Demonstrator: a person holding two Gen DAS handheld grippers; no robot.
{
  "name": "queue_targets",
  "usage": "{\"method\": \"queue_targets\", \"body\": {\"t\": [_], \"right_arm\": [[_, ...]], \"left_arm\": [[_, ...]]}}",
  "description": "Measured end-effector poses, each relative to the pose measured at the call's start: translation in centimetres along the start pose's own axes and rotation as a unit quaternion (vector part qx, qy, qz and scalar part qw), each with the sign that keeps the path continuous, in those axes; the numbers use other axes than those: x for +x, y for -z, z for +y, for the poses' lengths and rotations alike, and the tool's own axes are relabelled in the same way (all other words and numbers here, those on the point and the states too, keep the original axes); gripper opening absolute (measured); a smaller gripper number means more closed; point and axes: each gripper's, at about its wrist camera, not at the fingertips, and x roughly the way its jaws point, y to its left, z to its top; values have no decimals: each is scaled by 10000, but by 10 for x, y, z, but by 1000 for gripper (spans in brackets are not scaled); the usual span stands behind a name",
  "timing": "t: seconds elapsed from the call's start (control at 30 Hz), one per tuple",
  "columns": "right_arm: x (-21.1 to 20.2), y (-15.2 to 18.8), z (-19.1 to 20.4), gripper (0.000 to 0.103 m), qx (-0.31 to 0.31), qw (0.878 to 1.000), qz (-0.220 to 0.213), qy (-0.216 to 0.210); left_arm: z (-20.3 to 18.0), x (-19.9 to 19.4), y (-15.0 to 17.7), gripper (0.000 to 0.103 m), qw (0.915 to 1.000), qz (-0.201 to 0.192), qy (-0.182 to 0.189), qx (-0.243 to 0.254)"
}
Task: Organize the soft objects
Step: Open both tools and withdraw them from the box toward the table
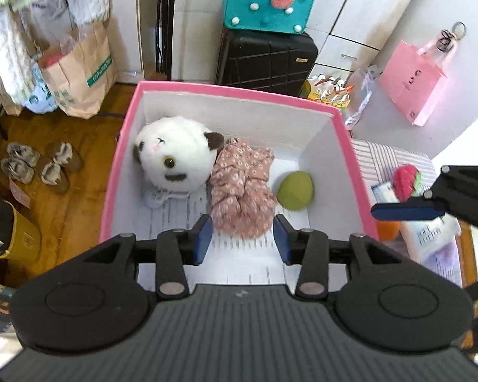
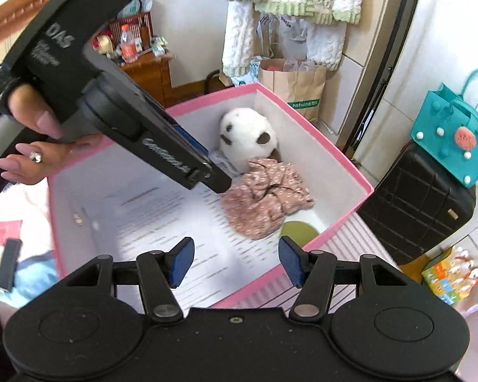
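Observation:
A pink box (image 1: 121, 165) with white walls holds a white panda plush (image 1: 175, 156), a crumpled pink floral cloth (image 1: 242, 197) and a green ball (image 1: 294, 192). My left gripper (image 1: 243, 237) hovers just above the near end of the cloth, open, with its blue pads not pressing on the fabric. From the right wrist view the left gripper (image 2: 213, 178) hangs over the cloth (image 2: 267, 200), held by a person's hand (image 2: 32, 146). My right gripper (image 2: 237, 261) is open and empty over the box's near rim. A red strawberry plush (image 1: 404, 181) lies outside the box on the right.
A black suitcase (image 1: 264, 60) with a teal felt bag (image 1: 267, 0) stands behind the box. A pink paper bag (image 1: 414, 86) hangs at the right. Brown paper bags (image 1: 79, 73) and slippers (image 1: 38, 165) sit on the wooden floor at the left. Printed sheets line the box floor.

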Motion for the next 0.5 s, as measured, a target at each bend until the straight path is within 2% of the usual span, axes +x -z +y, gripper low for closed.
{"method": "queue_targets", "body": {"t": [0.2, 0.4, 0.5], "right_arm": [[-34, 10, 20, 64, 76, 9995, -320, -18], [-64, 21, 41, 65, 82, 9982, -602, -15], [-79, 29, 51, 66, 58, 9973, -737, -19]], "left_arm": [[-15, -45, 23, 42, 9986, -157, -131, 486], [-23, -89, 44, 54, 9972, -352, -163, 645], [-27, -107, 57, 67, 9956, -418, -236, 799]]}}
